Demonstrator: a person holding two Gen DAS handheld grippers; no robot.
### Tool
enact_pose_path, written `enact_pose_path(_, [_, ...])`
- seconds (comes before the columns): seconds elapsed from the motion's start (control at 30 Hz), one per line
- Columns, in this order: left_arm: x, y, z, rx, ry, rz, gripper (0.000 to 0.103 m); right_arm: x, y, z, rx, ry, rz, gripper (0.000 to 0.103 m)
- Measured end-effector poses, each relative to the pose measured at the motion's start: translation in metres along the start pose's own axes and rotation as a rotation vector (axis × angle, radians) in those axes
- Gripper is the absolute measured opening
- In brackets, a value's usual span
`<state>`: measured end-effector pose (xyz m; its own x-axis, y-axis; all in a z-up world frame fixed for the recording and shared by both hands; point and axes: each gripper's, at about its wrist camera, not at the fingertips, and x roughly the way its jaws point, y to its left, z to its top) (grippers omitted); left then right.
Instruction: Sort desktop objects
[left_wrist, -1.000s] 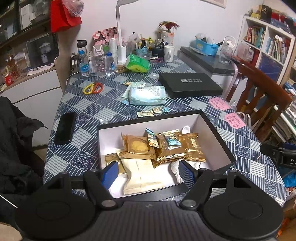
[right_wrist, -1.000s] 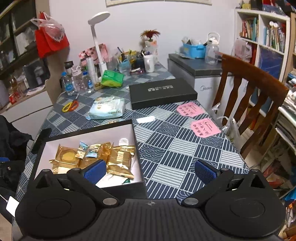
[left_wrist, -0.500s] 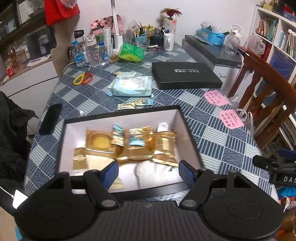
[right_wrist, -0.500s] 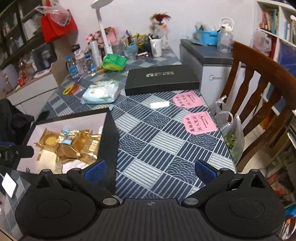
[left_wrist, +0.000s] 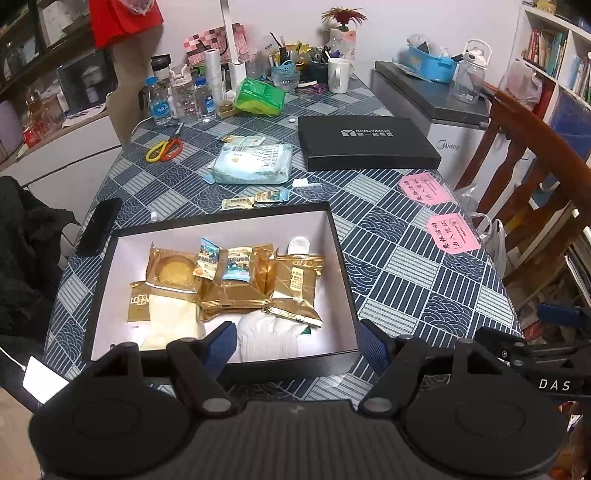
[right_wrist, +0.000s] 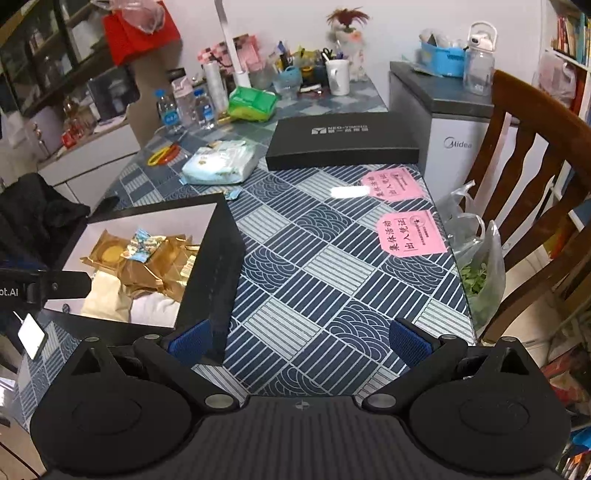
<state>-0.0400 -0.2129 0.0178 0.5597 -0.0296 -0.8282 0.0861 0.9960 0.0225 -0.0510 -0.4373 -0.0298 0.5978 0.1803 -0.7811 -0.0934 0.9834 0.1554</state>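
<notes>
tabletop (left_wrist: 399, 266): glossy printed covering, lamp glare at 12 o'clock
box (left_wrist: 343, 258): matt black card outside, smooth white lining
gold packets (left_wrist: 236, 295): shiny crinkled foil
glove (left_wrist: 266, 336): white knit cloth
lid (left_wrist: 365, 142): matt black card, silver print
wipes pack (left_wrist: 255, 164): soft glossy plastic film
notes (left_wrist: 452, 238): pink matt paper
chair (left_wrist: 532, 155): varnished wood
left tool (left_wrist: 295, 341): matt black plastic
pads (left_wrist: 221, 341): blue, textured

Left tongs (left_wrist: 295, 341) cover the near wall of the box (left_wrist: 343, 258). The white cloth (left_wrist: 267, 338) is half buried under gold packets (left_wrist: 236, 284). Pink notes (right_wrist: 412, 232) are too blurry to read.
</notes>
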Motion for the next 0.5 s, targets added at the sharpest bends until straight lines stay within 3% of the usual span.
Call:
enact_pose_path(0.33, [-0.002,0.012,0.006,0.002,-0.049,-0.075,0.085,0.0,0.013,-0.006,0.002,0.032,-0.085,0.103])
enact_pose_path(0.5, [-0.005,0.015,0.004,0.001,-0.064,-0.077,0.085,-0.005,0.017,-0.01,0.007,0.04,-0.067,0.103])
